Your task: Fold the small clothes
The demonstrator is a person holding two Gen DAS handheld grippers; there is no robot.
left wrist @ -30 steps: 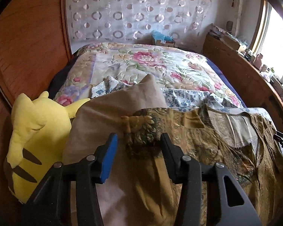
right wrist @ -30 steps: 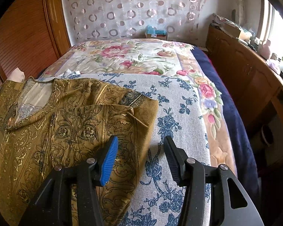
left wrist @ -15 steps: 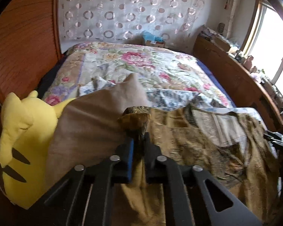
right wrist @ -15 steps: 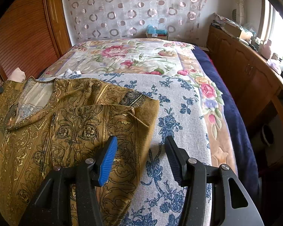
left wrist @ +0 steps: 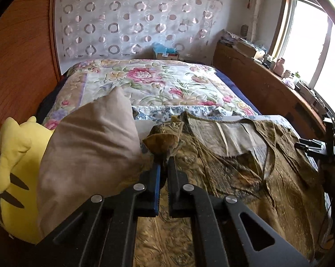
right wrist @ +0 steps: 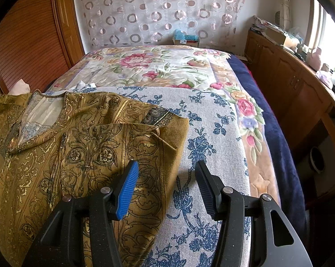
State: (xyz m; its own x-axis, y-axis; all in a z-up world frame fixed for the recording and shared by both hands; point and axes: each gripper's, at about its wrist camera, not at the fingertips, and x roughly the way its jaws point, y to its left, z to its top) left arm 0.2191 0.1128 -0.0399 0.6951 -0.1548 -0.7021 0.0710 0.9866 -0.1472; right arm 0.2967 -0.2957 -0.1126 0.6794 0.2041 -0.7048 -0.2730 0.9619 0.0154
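Olive-gold patterned fabric of a tunic (left wrist: 245,178) is spread flat on the blue-flowered cloth (right wrist: 212,133) over the bed. Its left sleeve (left wrist: 163,142) is pinched between the clenched jaws of the left gripper (left wrist: 163,166), so the first fold appears to be in hand. Next, the sleeve would likely need carrying inward across the body. The right gripper (right wrist: 167,178) hangs released above the tunic's right edge, gripping nothing. A tan cushion (left wrist: 89,151) lies beside the sleeve.
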